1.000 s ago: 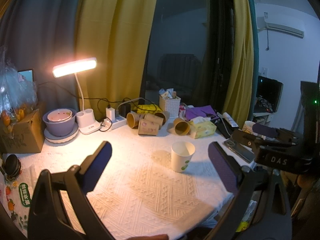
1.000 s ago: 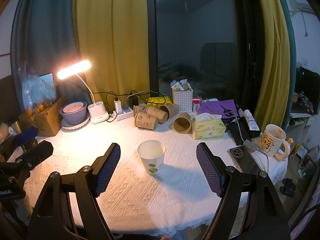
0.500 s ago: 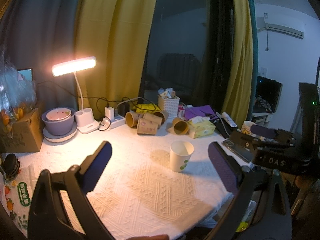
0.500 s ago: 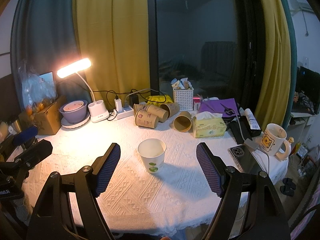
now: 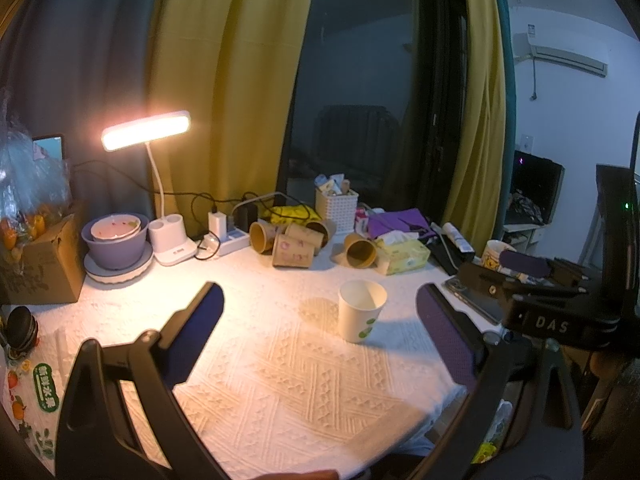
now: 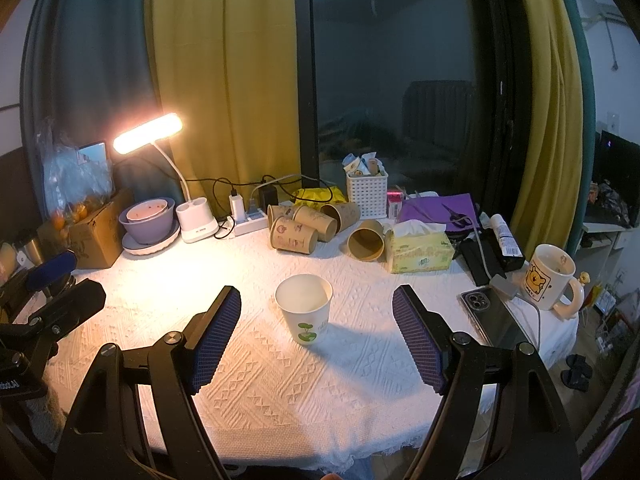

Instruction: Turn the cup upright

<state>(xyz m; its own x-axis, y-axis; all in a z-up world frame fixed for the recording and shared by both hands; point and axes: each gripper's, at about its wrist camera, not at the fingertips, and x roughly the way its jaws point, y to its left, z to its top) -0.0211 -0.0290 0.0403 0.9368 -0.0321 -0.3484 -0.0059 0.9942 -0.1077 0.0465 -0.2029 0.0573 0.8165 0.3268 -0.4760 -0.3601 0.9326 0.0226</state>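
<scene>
Ahead of both empty tongs, the left gripper [image 5: 320,312] and right gripper [image 6: 317,320] spread wide, the white paper cup [image 6: 304,308] stands upright on the tablecloth [image 6: 280,380].

The frame's lower edge cut off the handles of my left hand-held gripper [image 5: 318,322] and my right hand-held gripper [image 6: 316,322]. The small print on the tissue box [image 6: 421,254] stayed unreadable, and the white basket [image 6: 367,193] held packets I couldn't identify.
</scene>
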